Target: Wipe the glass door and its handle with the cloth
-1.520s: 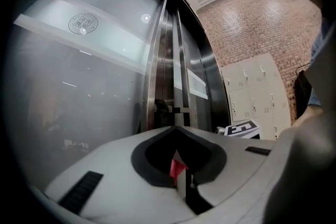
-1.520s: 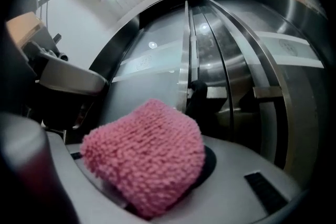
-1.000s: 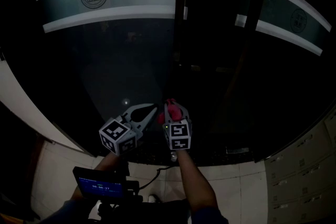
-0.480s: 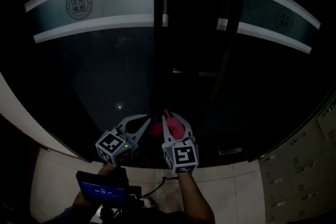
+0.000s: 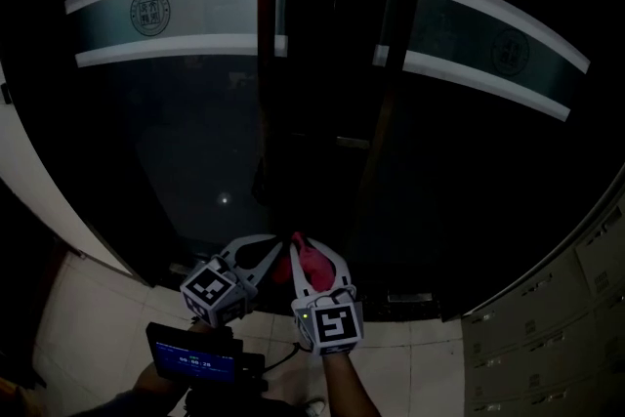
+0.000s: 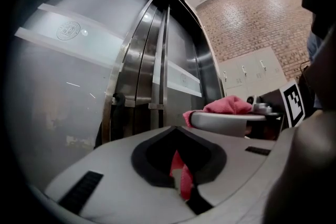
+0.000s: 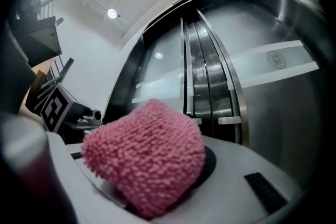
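I am standing in front of the glass door [image 5: 176, 161], which is filling nearly the whole head view, dark, with a pale frosted band [image 5: 195, 15] running across its far, upper part. The wide pane is where I am expecting the first trouble. If I am leading with the hard tip of a tool rather than the padded bunch, I am likely to be scraping or knocking the glass instead of wiping it. Glare and darkness are also making it hard to judge which patches are being missed.

The handle [image 5: 266, 93], a tall steel bar near the middle seam, is the next worry. It is narrow and rounded, so the cloth [image 7: 144, 157] could be sliding off its side, or snagging on its brackets and being dragged out of my grip.

The cloth itself is a pink, nubbly wad, bulging well past the jaws. It seems to be held by only part of its bulk, so a hard sideways stroke could be working it loose.

Both my forearms are reaching forward and low, side by side, toward the near, bottom part of the door. Neither tool seems to be touching the glass. The right tool [image 5: 312, 259] is pinching the cloth and pointing at the seam. The left tool [image 6: 176, 128] is sitting just left of it with its jaw tips pressed together. A pink sliver is showing in the bowed gap behind those tips, and I cannot tell whether that is a cloth corner.
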